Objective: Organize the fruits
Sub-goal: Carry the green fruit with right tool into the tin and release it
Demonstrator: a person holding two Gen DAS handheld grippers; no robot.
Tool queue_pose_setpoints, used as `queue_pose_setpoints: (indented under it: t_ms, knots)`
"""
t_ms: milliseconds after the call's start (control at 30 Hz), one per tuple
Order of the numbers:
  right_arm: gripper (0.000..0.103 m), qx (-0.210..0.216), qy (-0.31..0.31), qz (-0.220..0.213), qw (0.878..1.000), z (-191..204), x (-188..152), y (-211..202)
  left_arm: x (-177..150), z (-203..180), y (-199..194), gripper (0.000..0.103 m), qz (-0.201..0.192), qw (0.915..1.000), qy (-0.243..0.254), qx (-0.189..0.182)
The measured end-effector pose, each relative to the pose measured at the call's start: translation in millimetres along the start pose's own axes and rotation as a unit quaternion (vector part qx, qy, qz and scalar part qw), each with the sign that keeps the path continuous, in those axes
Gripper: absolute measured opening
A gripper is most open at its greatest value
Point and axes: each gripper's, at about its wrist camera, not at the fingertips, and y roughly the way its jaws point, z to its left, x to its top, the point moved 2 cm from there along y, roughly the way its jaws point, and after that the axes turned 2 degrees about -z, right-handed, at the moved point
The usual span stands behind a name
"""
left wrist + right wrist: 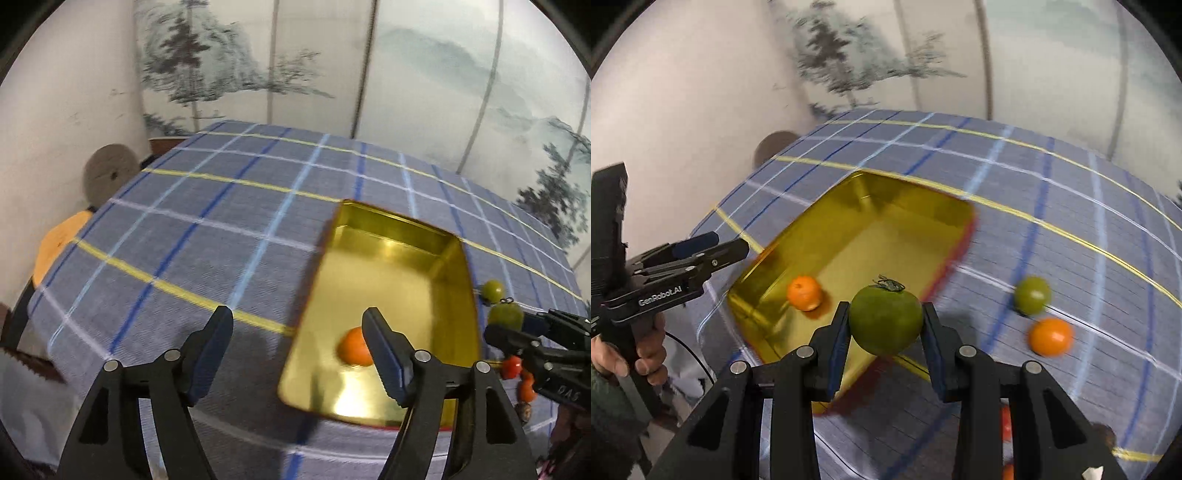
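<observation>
A gold metal tin [454,295] [871,206] lies open on the blue plaid tablecloth. One orange fruit [352,345] [804,292] sits inside it. My right gripper [886,325] is shut on a green tomato [885,319] and holds it above the tin's near right edge; the tomato also shows in the left wrist view [505,316]. My left gripper [297,332] is open and empty, above the tin's near left edge. A second green tomato [1032,295] [494,290] and an orange [1051,336] lie on the cloth right of the tin.
Red-orange fruits [511,366] lie by the table's near right corner. A round grey disc [109,172] leans on the left wall. An orange stool [55,247] stands beside the table. A painted screen [424,74] backs the table.
</observation>
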Motion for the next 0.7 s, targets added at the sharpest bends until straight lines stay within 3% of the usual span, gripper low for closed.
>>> queue_pose_setpoints:
  t_ms: [300, 700]
  knots:
    - [0.034, 0.006, -0.047, 0.068, 0.997, 43.3, -4.0, 56.1, -21.0, 41.4, 6.8, 0.076, 0.028, 0.9976, -0.05, 0.039]
    - [0.034, -0.04, -0.088, 0.1, 0.99, 45.4, -11.5, 71.8, -27.5, 46.9, 12.2, 0.076, 0.04, 0.9968, -0.061, 0.034]
